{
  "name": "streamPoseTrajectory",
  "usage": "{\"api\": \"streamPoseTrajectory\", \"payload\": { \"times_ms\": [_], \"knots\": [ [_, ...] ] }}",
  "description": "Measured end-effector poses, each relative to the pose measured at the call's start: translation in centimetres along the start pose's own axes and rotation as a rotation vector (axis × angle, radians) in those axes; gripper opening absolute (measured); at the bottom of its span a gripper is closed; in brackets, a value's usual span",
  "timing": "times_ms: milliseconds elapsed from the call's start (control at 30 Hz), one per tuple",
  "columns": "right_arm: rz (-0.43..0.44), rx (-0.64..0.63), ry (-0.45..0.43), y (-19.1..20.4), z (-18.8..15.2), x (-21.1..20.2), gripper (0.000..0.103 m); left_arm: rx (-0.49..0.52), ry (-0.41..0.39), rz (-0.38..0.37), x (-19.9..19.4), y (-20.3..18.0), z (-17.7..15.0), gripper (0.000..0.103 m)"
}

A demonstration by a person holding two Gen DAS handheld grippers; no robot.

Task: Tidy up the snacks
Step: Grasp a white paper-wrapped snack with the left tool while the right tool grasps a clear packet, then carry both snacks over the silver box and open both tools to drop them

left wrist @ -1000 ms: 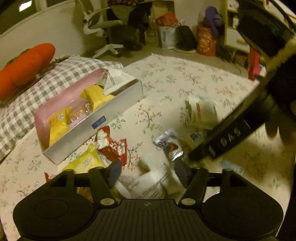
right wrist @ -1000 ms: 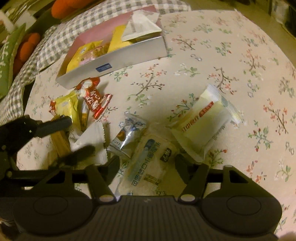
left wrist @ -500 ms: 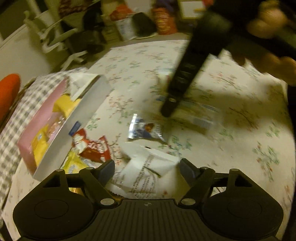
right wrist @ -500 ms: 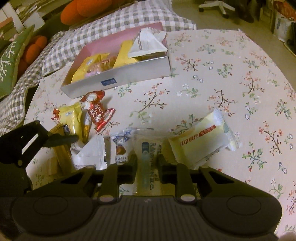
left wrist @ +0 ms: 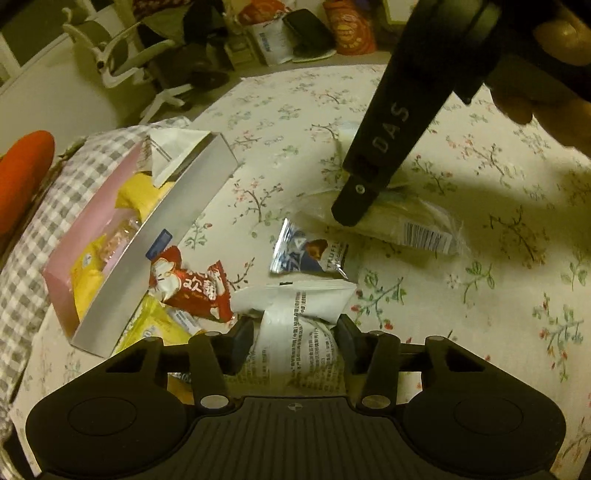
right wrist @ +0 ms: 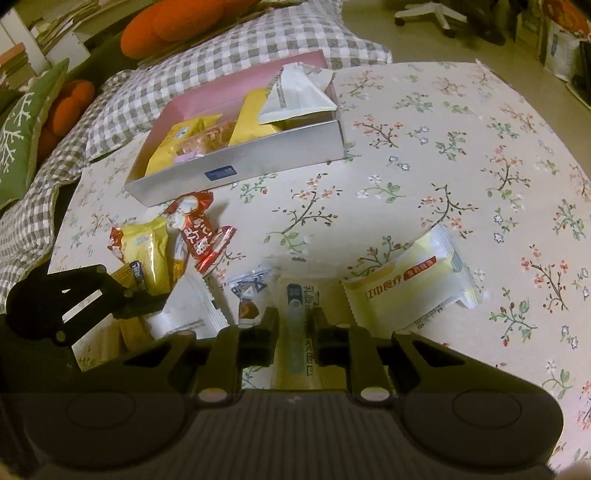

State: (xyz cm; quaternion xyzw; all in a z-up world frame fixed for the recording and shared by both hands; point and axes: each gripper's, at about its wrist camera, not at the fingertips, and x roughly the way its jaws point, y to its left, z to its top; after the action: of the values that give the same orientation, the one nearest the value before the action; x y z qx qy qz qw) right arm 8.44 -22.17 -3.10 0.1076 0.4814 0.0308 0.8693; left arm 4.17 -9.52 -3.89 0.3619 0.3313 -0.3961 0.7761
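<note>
A pink-lined silver box holds yellow and white snack packs; it also shows in the left wrist view. My right gripper is shut on a clear pale packet, which also shows in the left wrist view. My left gripper has its fingers closed against a white packet with printed text. Loose on the cloth lie a red packet, yellow packets, a silver-blue truffle packet and a pale yellow packet.
A floral cloth covers the surface. A grey checked cushion and orange pillows lie behind the box. A white office chair and bags stand on the floor beyond.
My right gripper closed on the clear packet and lifted it a little. My left gripper moved forward and narrowed onto the white packet.
</note>
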Motion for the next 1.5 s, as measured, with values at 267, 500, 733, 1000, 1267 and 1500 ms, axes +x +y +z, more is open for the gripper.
{"api": "streamPoseTrajectory", "payload": {
  "times_ms": [267, 500, 733, 1000, 1267, 1500],
  "knots": [
    [-0.002, 0.035, -0.026, -0.7, 0.0, -0.6, 0.015, -0.189, -0.041, -0.007, -1.2, 2.0, 0.9, 0.045],
    [0.017, 0.064, -0.067, -1.3, 0.2, -1.3, 0.014, -0.296, -0.071, -0.008, -2.1, 3.5, 0.8, 0.045],
    [0.030, 0.091, -0.123, -1.9, 0.7, -2.0, 0.014, -0.409, -0.122, 0.010, -3.5, 5.5, 0.8, 0.045],
    [0.055, 0.080, -0.198, -1.6, 1.3, -2.8, 0.013, -0.544, -0.152, 0.038, -4.3, 8.4, -0.1, 0.045],
    [0.069, 0.077, -0.266, -1.6, 2.5, -3.6, 0.013, -0.651, -0.193, 0.104, -5.0, 11.2, -0.8, 0.045],
    [0.082, 0.069, -0.324, -0.8, 5.1, -3.6, 0.013, -0.779, -0.228, 0.136, -4.4, 15.0, -0.9, 0.045]
  ]
}}
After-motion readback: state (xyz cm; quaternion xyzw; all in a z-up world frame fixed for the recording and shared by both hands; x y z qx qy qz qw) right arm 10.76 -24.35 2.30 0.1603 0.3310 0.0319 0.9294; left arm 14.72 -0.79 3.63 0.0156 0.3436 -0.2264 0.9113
